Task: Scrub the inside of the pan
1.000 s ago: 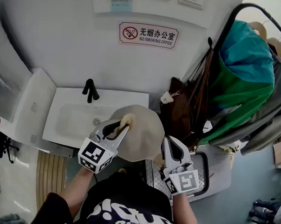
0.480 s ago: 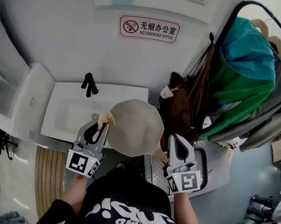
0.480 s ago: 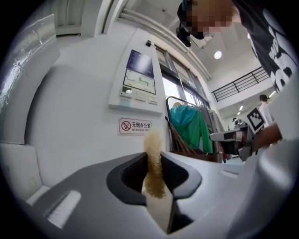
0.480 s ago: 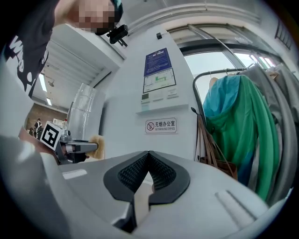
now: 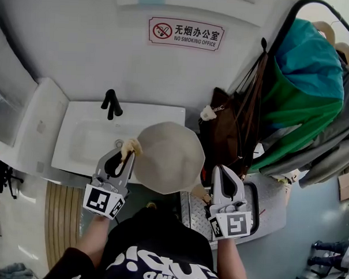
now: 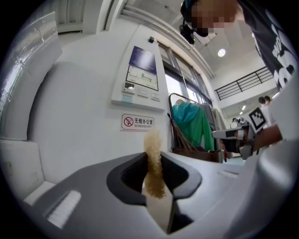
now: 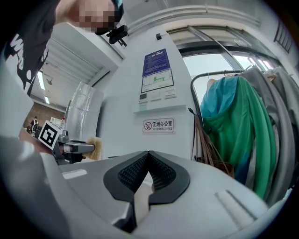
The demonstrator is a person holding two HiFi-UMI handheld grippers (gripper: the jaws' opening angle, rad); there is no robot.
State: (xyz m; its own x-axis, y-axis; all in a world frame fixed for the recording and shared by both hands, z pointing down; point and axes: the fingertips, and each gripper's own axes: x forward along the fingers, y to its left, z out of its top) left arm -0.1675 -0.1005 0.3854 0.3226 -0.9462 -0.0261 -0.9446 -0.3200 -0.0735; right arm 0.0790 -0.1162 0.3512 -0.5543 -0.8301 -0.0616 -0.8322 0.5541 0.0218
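Bright, even daylight; fisheye-warped edges

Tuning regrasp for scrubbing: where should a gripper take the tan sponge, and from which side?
Pinch the sponge at one end, across its thin faces, coming in endwise. It looks a thin slab; the left gripper holds it so, free end jutting past the jaws to scrub.

Right gripper (image 7: 149,154) jaws together; no-smoking sign (image 7: 158,125) on white wall (image 7: 121,107) beyond.
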